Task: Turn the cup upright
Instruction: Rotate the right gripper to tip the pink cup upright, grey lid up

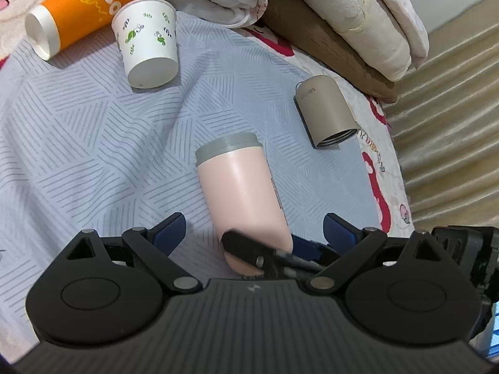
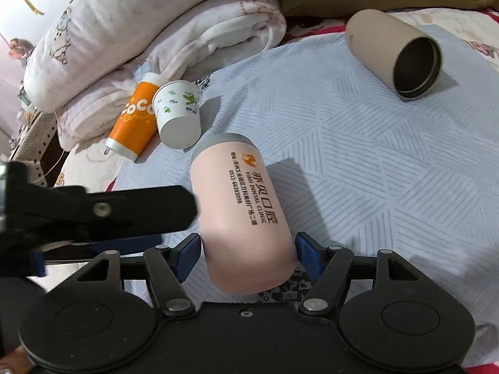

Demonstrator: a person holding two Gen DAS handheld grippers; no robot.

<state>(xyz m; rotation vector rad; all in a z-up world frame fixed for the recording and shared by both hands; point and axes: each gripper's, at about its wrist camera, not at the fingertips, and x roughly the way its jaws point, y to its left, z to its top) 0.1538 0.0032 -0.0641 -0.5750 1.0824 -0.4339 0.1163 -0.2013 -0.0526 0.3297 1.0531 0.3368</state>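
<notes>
1. Far left we see an orange cup (image 2: 134,121) lying w/ a paper cup (image 2: 177,112) touching it.
2. Centre: pink cup (image 2: 240,208) on the sheet (image 2: 374,171), grey lid end far.
3. Right gripper (image 2: 248,255) clamps the pink cup's near end; left gripper (image 1: 254,233) spread wide beside it.
4. Far right: tan cup (image 2: 389,53) on its side.

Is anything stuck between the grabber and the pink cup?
No. The right gripper already has its blue pads on both sides of the pink cup, with nothing visible between. The left gripper sits open beside the cup's base.
</notes>
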